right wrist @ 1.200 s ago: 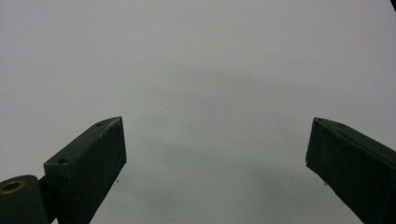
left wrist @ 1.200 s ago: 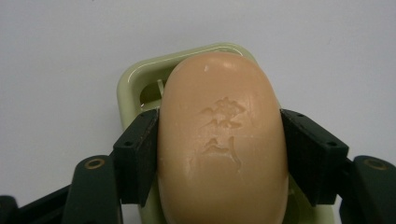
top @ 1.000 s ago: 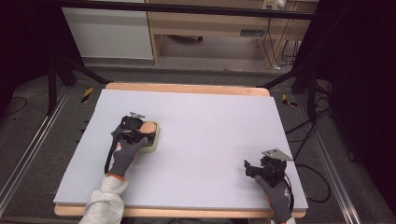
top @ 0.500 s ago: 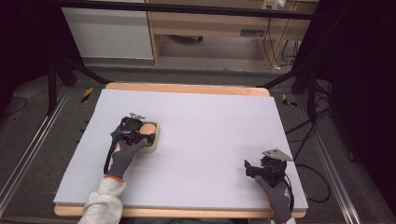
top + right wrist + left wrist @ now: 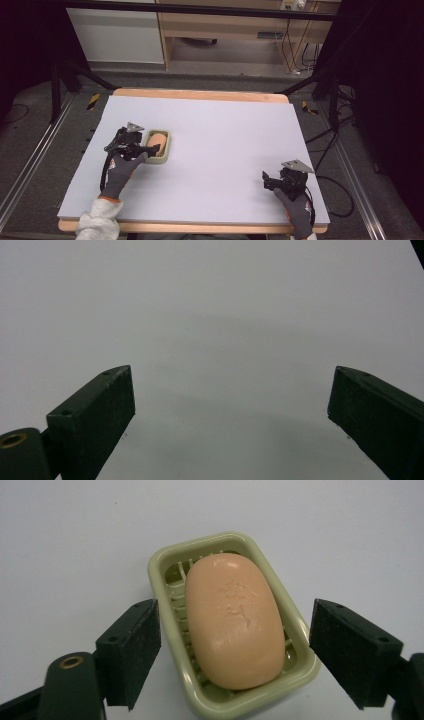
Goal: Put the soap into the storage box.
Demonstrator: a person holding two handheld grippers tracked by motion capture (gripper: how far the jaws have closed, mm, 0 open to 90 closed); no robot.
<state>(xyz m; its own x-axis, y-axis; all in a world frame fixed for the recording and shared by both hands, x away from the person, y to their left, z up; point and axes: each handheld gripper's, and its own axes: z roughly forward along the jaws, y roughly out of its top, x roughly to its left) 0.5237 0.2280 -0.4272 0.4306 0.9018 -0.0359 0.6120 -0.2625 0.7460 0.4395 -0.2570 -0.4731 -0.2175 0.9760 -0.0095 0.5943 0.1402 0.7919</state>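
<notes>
My left gripper [image 5: 150, 149] drawn slightly back off the dish [image 5: 159, 159], more of the soap [image 5: 156, 139] uncovered, jaws now spread at its sides

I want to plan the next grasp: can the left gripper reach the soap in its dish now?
Probably yes. The left gripper is open, its jaws on either side of the dish, and nothing covers the soap.
</notes>
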